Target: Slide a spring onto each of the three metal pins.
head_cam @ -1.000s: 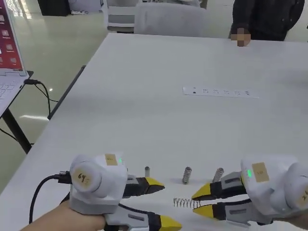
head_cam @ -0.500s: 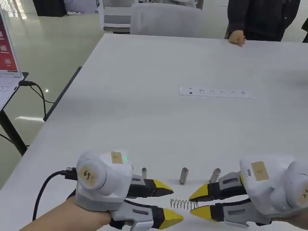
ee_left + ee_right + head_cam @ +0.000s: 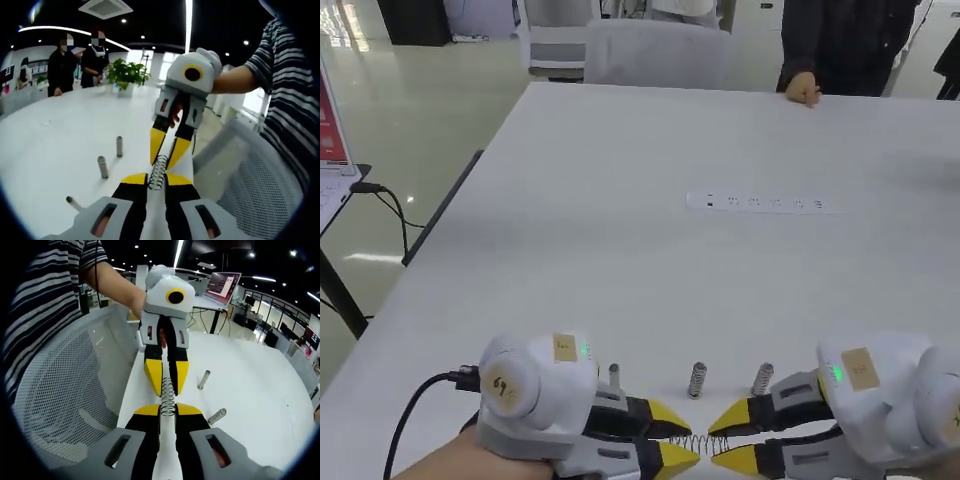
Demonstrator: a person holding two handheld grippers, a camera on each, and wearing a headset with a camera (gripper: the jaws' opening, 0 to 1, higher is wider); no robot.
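Observation:
A loose spring (image 3: 700,441) lies level between my two grippers near the table's front edge. My right gripper (image 3: 728,438) is shut on its right end, and my left gripper (image 3: 675,435) is shut on its left end. Tip to tip, the yellow jaws face each other. In the left gripper view the spring (image 3: 158,172) runs from my left gripper (image 3: 157,179) to the right gripper (image 3: 169,146). Just behind stand three pins: a bare pin (image 3: 614,376) on the left, a middle pin (image 3: 697,379) and a right pin (image 3: 761,379), each wearing a spring.
A white power strip (image 3: 760,203) lies mid-table. A person's hand (image 3: 804,92) rests at the far edge, with a grey chair (image 3: 655,52) beside it. A cable (image 3: 420,400) trails from my left gripper. A mesh chair (image 3: 65,390) is close behind the front edge.
My left gripper has moved right to the spring's free end and narrowed its jaws around it. The right gripper has kept the spring in place. The headset camera has tilted.

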